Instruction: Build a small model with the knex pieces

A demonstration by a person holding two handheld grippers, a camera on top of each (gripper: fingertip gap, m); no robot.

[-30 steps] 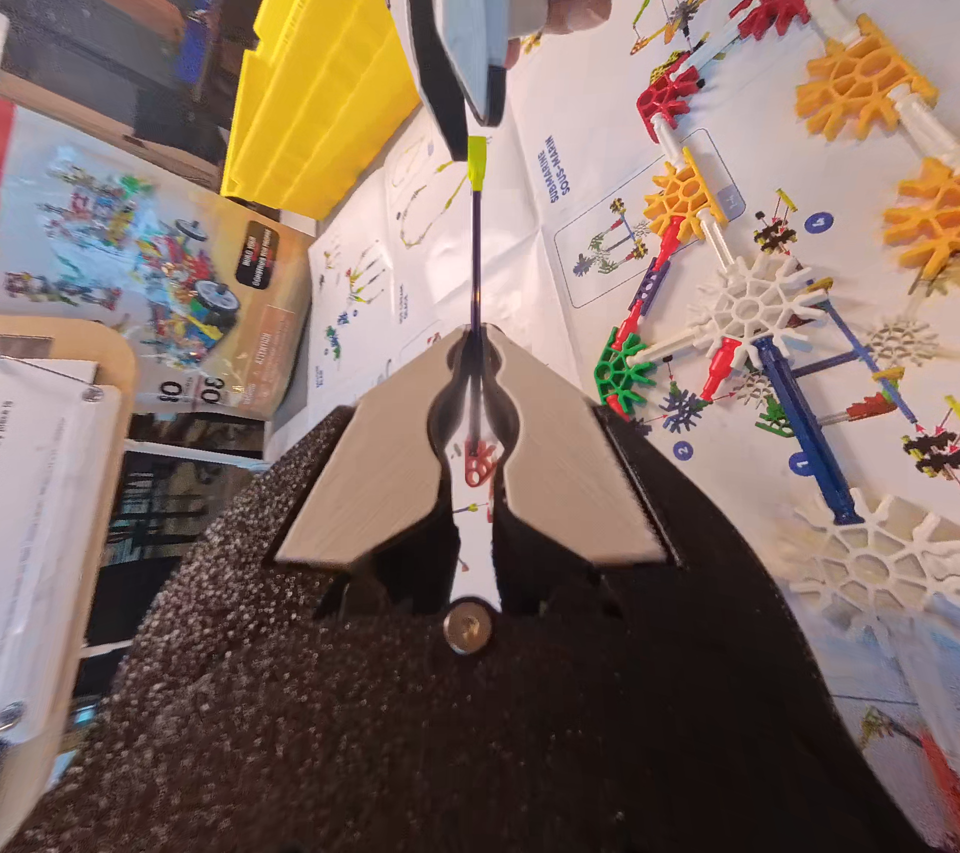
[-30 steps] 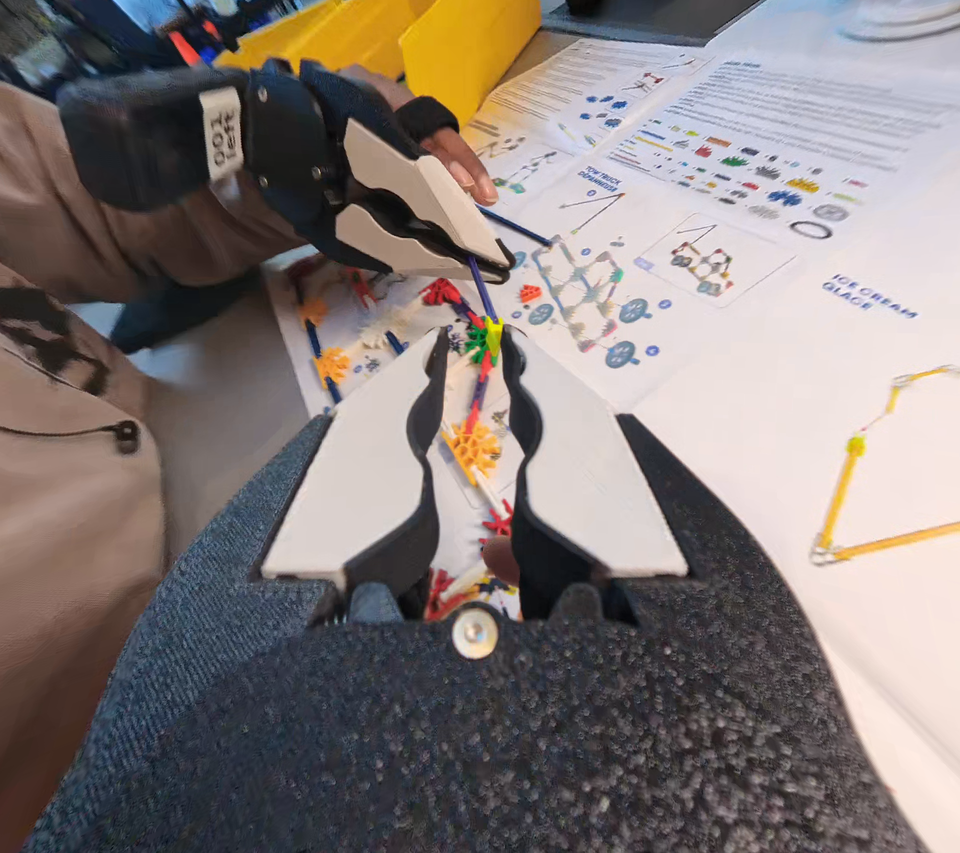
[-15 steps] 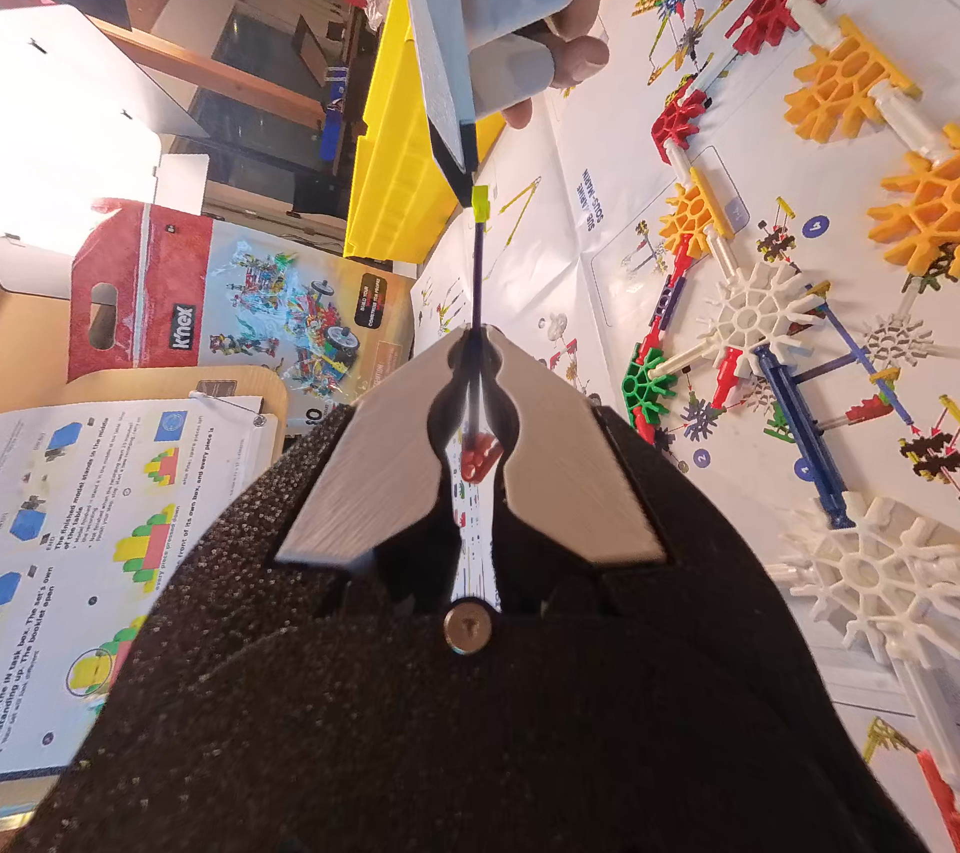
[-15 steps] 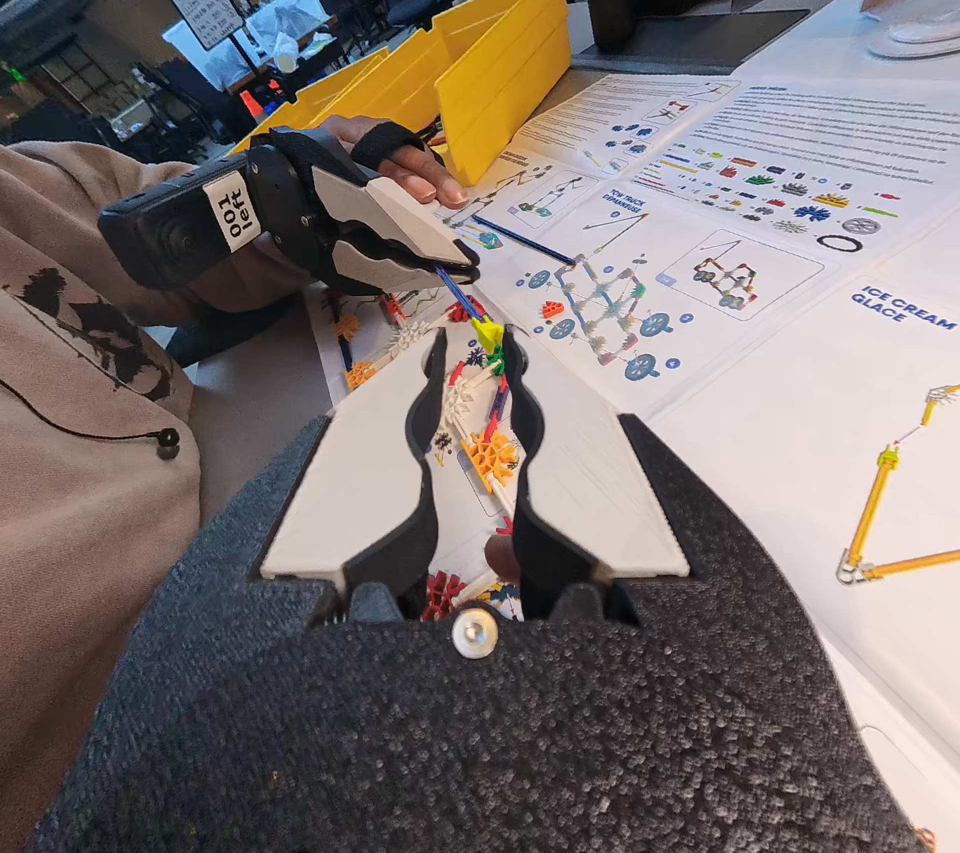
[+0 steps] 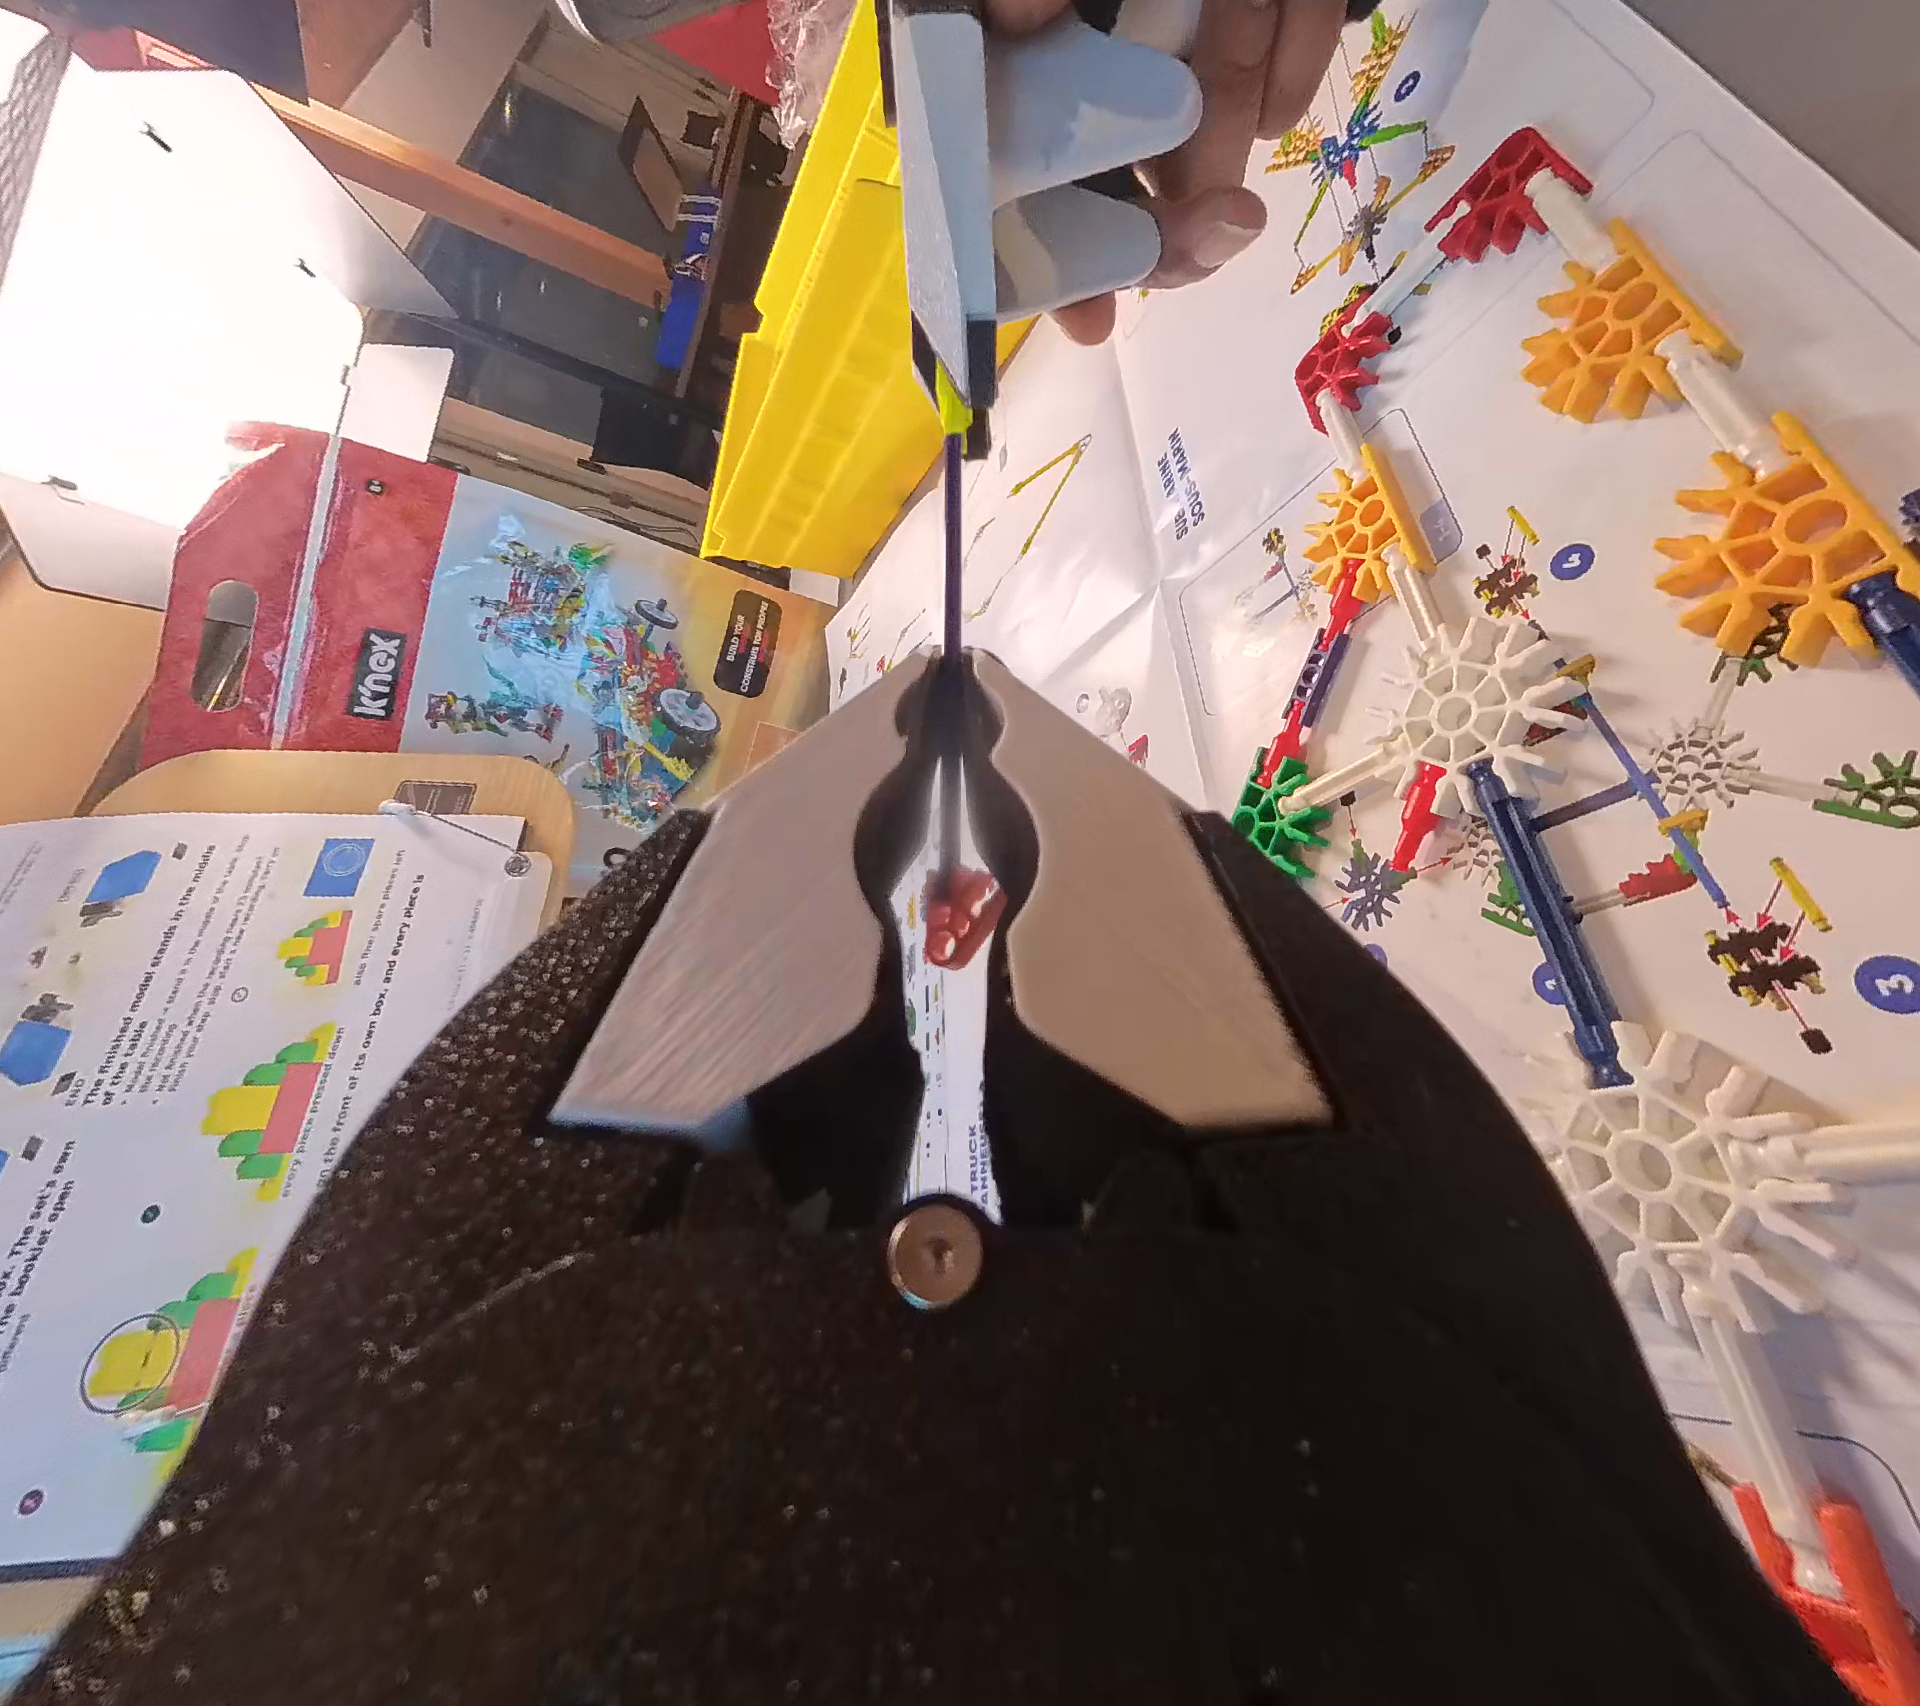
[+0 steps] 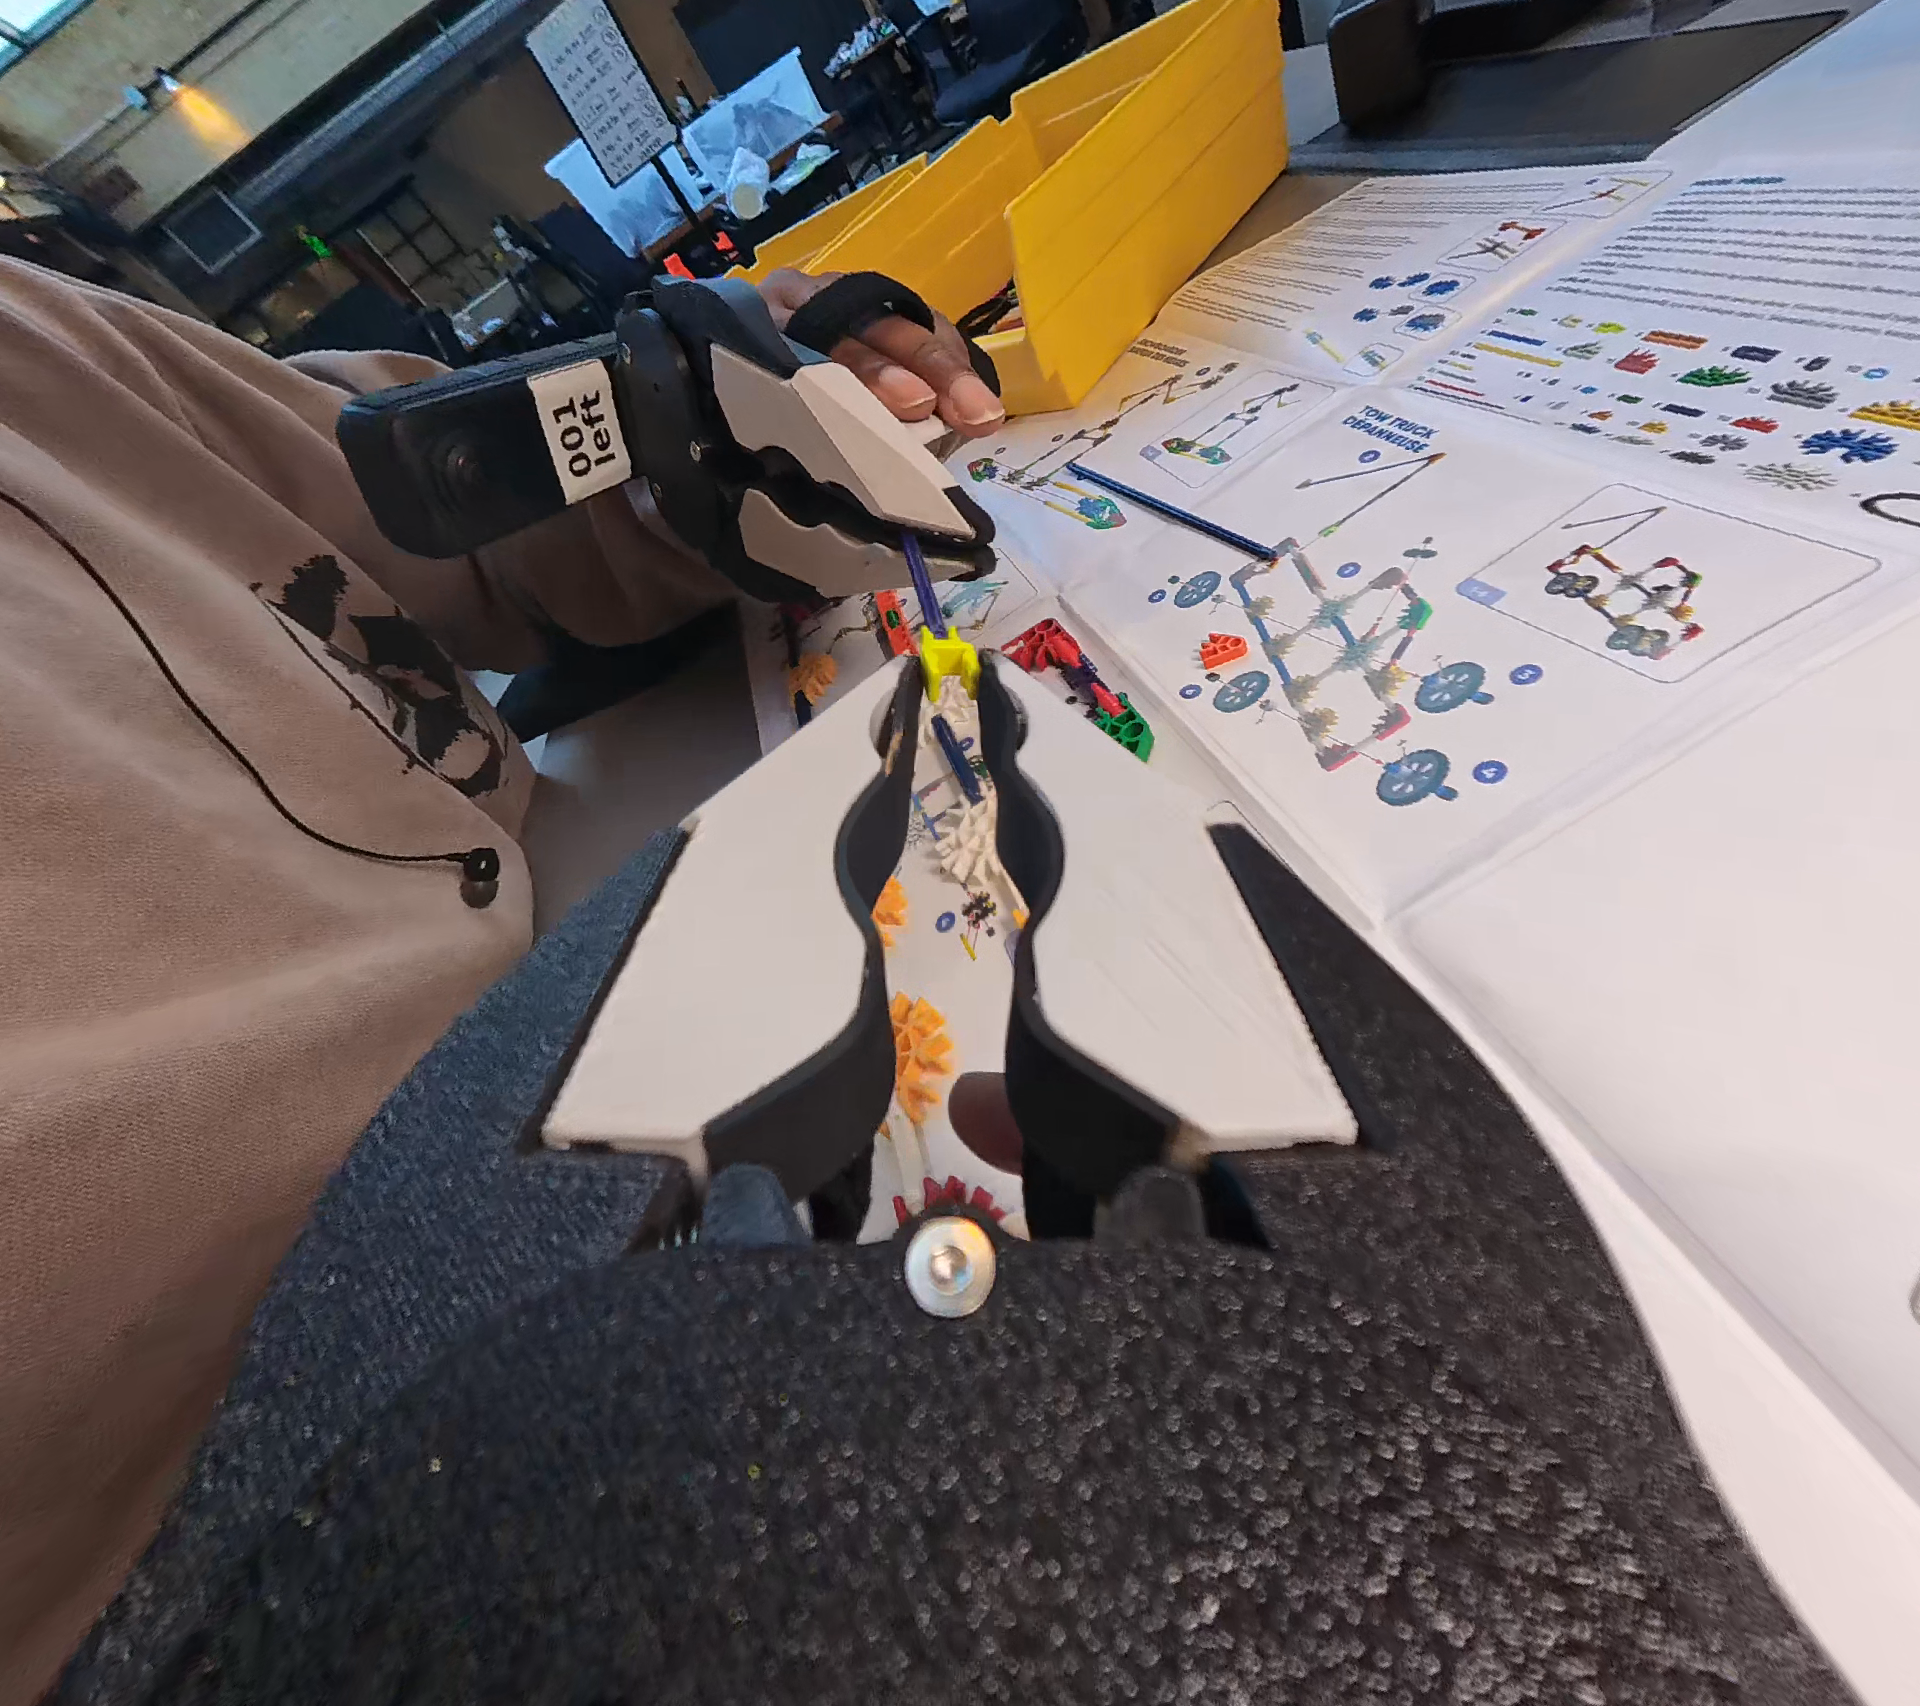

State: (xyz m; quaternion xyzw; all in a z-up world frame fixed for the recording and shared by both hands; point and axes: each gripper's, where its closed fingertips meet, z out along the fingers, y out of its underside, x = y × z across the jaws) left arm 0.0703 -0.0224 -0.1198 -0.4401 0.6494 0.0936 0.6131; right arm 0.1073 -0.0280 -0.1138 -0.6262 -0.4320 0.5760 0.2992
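My left gripper point(image 5: 951, 669) is shut on a thin dark blue rod point(image 5: 950, 555), held in the air above the table. The rod's far end sits in a small yellow connector point(image 5: 954, 413). My right gripper point(image 6: 948, 669) is shut on that yellow connector point(image 6: 945, 657). In the right wrist view the blue rod point(image 6: 923, 586) runs from the connector up into the left gripper point(image 6: 961, 542). In the left wrist view the right gripper point(image 5: 961, 399) comes down from the top, held by a hand. A small red connector point(image 5: 961, 913) lies on the sheet beneath my left fingers.
A partly built rod-and-connector model point(image 5: 1455, 721) with white, orange, red and green pieces lies on a white instruction sheet point(image 6: 1558, 721). Yellow bins point(image 6: 1143, 202) stand behind. A loose blue rod point(image 6: 1174, 513), an orange connector point(image 6: 1221, 648) and the set's box point(image 5: 468, 648) are nearby. About 5 cm separates my left fingertips from my right.
Both grippers have lifted and tilted up from the table, still joined by the rod and connector. More of the room shows behind them. Both grips are unchanged.
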